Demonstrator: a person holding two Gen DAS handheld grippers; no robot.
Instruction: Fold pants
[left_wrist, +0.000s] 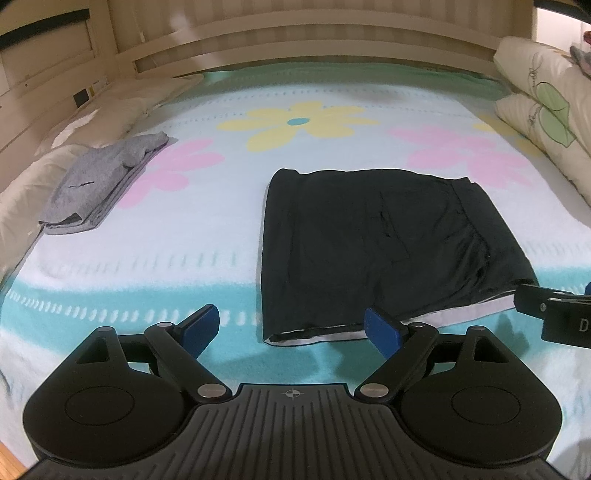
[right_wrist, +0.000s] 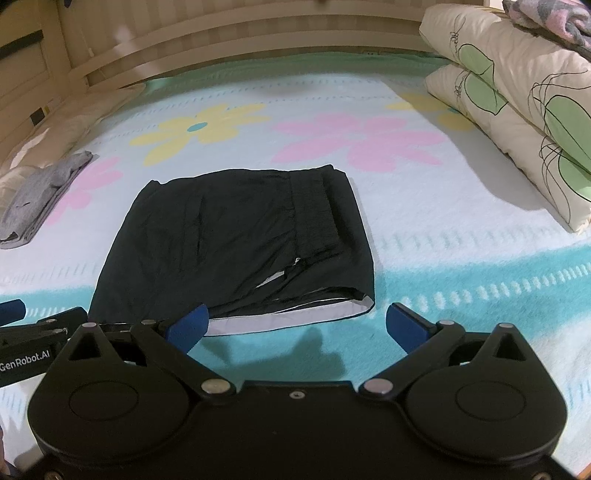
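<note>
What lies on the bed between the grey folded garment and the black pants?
Only bare blanket with a pink flower print separates the grey garment from the black pants; the left wrist view shows it best.

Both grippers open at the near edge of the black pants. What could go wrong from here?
1. The black pants lie in layers with a white lining at the near edge; a pinch might catch only the top layer and undo the fold.
2. The left gripper and right gripper sit close together and could collide.

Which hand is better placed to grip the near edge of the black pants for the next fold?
Probably either: left gripper and right gripper both hang open at the pants' near edge.
</note>
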